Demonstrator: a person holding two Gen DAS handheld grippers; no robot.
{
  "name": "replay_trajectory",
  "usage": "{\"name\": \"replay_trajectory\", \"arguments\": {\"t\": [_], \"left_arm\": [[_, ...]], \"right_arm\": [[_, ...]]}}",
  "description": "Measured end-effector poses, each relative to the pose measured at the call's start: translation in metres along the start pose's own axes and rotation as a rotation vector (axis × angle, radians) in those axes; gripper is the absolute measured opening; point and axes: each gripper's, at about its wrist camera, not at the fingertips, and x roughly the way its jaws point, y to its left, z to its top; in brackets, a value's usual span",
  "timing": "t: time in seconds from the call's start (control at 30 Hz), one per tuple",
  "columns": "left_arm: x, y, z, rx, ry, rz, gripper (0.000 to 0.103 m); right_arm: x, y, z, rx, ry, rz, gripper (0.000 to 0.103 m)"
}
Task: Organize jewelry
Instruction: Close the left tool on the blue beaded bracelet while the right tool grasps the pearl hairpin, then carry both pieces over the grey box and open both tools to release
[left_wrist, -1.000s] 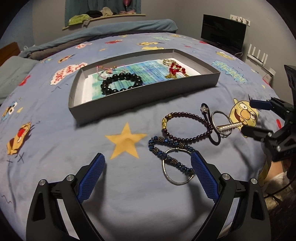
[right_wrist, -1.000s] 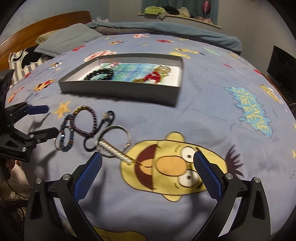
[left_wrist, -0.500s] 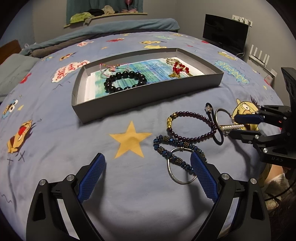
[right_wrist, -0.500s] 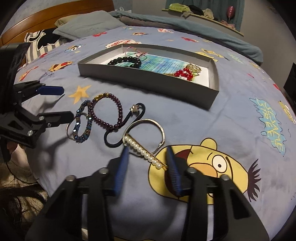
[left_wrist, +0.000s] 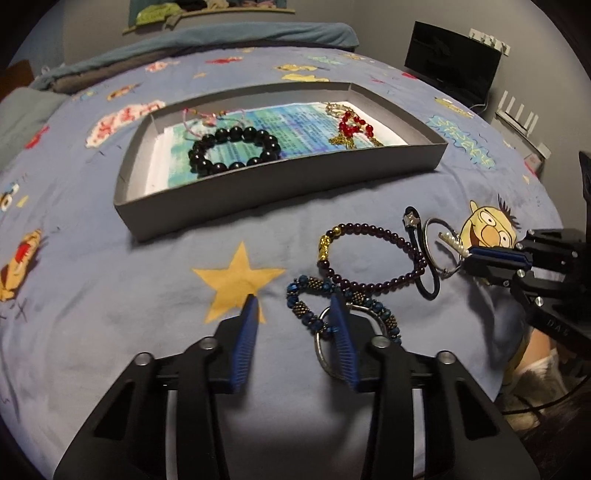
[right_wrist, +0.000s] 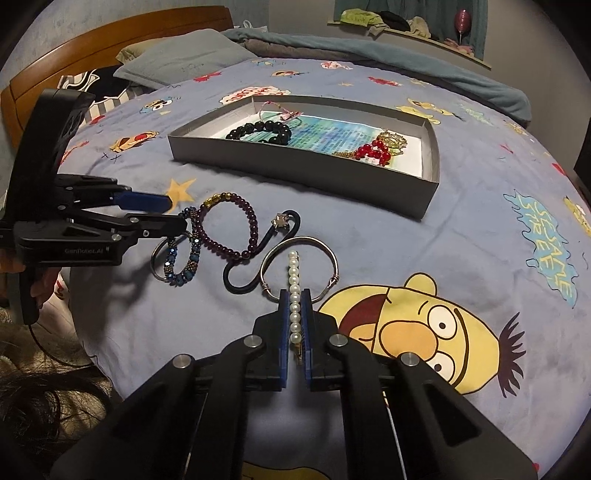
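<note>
A grey tray (left_wrist: 280, 184) (right_wrist: 303, 177) on the bed holds a black bead bracelet (left_wrist: 233, 153), a red bead piece (left_wrist: 351, 125) and a pink string. In front of it lie a purple bead bracelet (left_wrist: 373, 258) (right_wrist: 229, 229), a blue bead bracelet (left_wrist: 306, 306) (right_wrist: 183, 258), a black cord with a star (right_wrist: 266, 243) and a wire bangle (right_wrist: 299, 266). My right gripper (right_wrist: 294, 299) is shut on a pearl clip (right_wrist: 293, 288) lying on the bangle. My left gripper (left_wrist: 295, 302) is half closed and empty, its right finger over the blue bracelet.
The bed has a blue cartoon-print sheet (right_wrist: 480, 229). A pillow (right_wrist: 184, 62) and wooden headboard (right_wrist: 110, 44) are at the far left of the right wrist view. A dark screen (left_wrist: 450, 66) stands beyond the bed's right edge.
My right gripper closed from wide open onto the pearl clip. My left gripper narrowed from wide open and moved forward to the blue bracelet.
</note>
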Motion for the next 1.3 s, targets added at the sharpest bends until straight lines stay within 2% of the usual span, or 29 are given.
{"name": "replay_trajectory", "arguments": {"t": [0.17, 0.33, 0.53, 0.63, 0.7, 1.0, 1.3], "left_arm": [[0.009, 0.004, 0.003, -0.021, 0.029, -0.003, 0.019], [0.02, 0.003, 0.005, -0.01, 0.051, 0.003, 0.018], [0.025, -0.012, 0.004, 0.119, 0.042, 0.071, 0.018], [0.022, -0.016, 0.003, 0.153, 0.025, 0.073, 0.008], [0.02, -0.015, 0.002, 0.153, 0.014, 0.07, 0.008], [-0.017, -0.009, 0.005, 0.126, -0.061, 0.006, 0.008], [-0.06, -0.009, 0.022, 0.164, -0.162, -0.002, 0.008]], "right_arm": [[0.002, -0.004, 0.0, 0.026, 0.005, 0.003, 0.006], [0.003, -0.005, 0.001, 0.037, 0.002, 0.004, 0.006], [0.004, -0.007, 0.002, 0.058, 0.001, 0.007, 0.006], [0.003, -0.007, 0.002, 0.065, 0.0, 0.011, 0.006], [0.002, -0.008, 0.003, 0.067, -0.003, 0.008, 0.006], [-0.007, -0.011, 0.007, 0.078, -0.029, 0.0, 0.006], [-0.014, -0.012, 0.027, 0.06, -0.065, -0.006, 0.006]]}}
